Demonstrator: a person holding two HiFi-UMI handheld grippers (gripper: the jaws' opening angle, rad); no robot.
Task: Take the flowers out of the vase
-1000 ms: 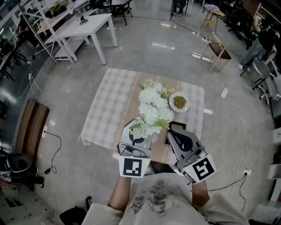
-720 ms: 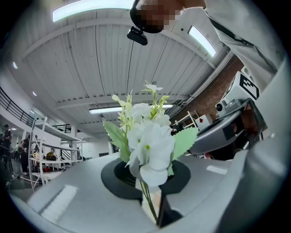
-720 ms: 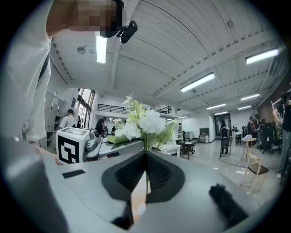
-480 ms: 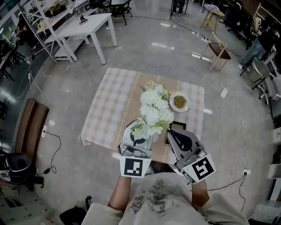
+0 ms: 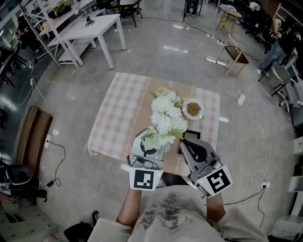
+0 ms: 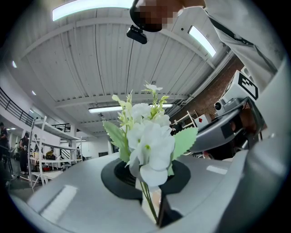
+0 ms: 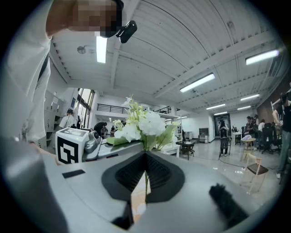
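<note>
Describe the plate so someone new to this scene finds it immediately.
Start at the checked tablecloth in the room's middle, then look just right of the white flowers. The plate is small, round and white, holding greenish-brown food; it is the only dish on the cloth.

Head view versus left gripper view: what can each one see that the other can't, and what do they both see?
Only the head view shows the checked table and the plate of food. Only the left gripper view shows the ceiling lights and the left gripper's jaws shut on a green stem. Both show the white flowers and the right gripper.
</note>
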